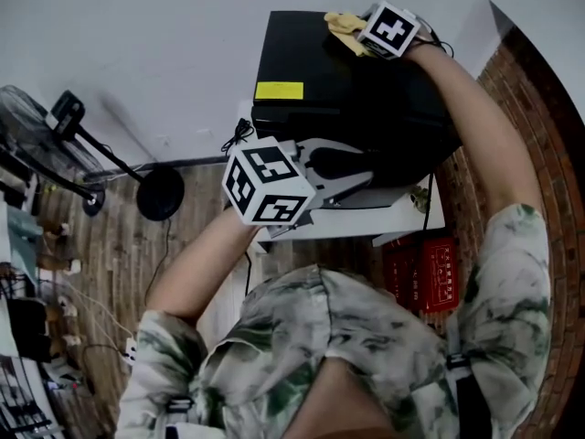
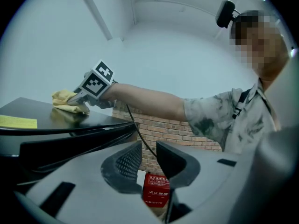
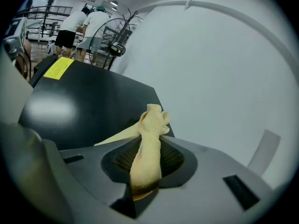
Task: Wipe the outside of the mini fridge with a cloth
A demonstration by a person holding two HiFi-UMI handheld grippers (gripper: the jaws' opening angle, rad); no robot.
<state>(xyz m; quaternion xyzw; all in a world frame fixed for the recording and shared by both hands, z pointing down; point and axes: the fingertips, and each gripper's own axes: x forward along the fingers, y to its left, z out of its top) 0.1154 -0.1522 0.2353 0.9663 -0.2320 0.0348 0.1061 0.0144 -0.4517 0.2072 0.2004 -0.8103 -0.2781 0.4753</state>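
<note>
The black mini fridge (image 1: 347,99) stands under me, with a yellow sticker (image 1: 279,90) on its top. My right gripper (image 1: 367,37) is at the top's far edge by the white wall, shut on a yellow cloth (image 1: 345,27) that presses on the surface. In the right gripper view the cloth (image 3: 150,125) is pinched between the jaws of the right gripper (image 3: 148,149) and pokes out over the fridge top (image 3: 88,111). My left gripper (image 1: 343,167) hovers by the fridge's front, jaws a little apart and empty. The left gripper view shows that narrow gap (image 2: 148,160).
The fridge rests on a white stand (image 1: 407,216). A red box (image 1: 425,273) lies below on the right, beside a brick wall (image 1: 539,99). A floor fan (image 1: 41,131) with a round base (image 1: 161,193) stands left on the wooden floor. People (image 3: 79,27) stand far behind.
</note>
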